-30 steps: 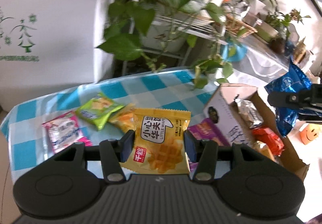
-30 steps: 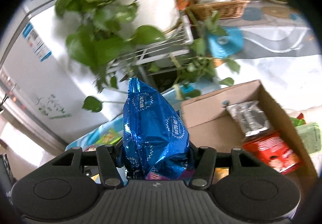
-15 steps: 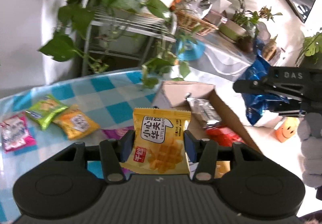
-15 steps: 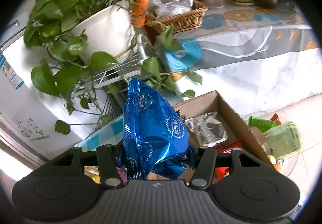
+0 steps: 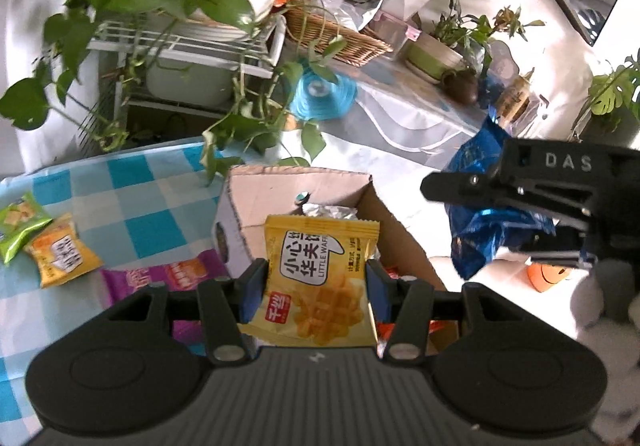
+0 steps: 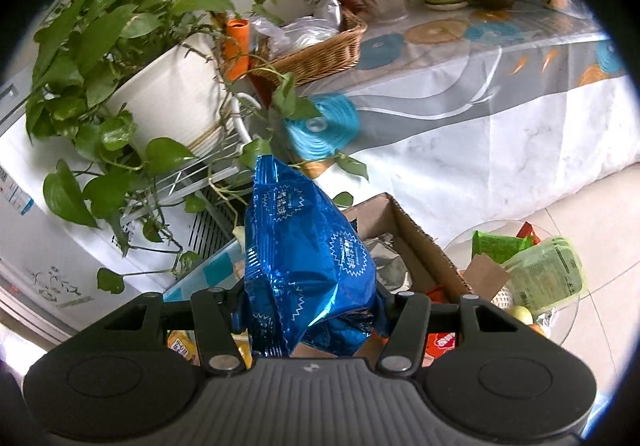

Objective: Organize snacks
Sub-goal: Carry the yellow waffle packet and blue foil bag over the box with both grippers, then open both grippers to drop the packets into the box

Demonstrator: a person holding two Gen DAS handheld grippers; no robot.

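My left gripper [image 5: 317, 288] is shut on a yellow waffle packet [image 5: 320, 278], held upright over the near end of an open cardboard box [image 5: 288, 197]. Inside the box lie a silver packet [image 5: 328, 210] and a red packet. My right gripper [image 6: 308, 306] is shut on a shiny blue snack bag [image 6: 308, 246], above the same cardboard box [image 6: 416, 234]. In the left wrist view that right gripper [image 5: 436, 187] hangs to the right of the box with the blue bag [image 5: 480, 213] in it. On the checked tablecloth [image 5: 132, 201] lie a green packet [image 5: 18, 221], an orange packet [image 5: 60, 252] and a purple packet [image 5: 168, 274].
Potted plants on a white wire rack [image 5: 192, 49] trail leaves over the table's far edge. A wicker basket [image 6: 320, 53] and more pots stand on a cloth-covered bench behind. Right of the box a glass bowl [image 6: 520, 270] holds green packets. An orange smiley toy [image 5: 546, 278] sits lower right.
Both grippers swung right with their packets. The left one now hangs over the box instead of the tablecloth, and the right gripper has come closer into the left view.
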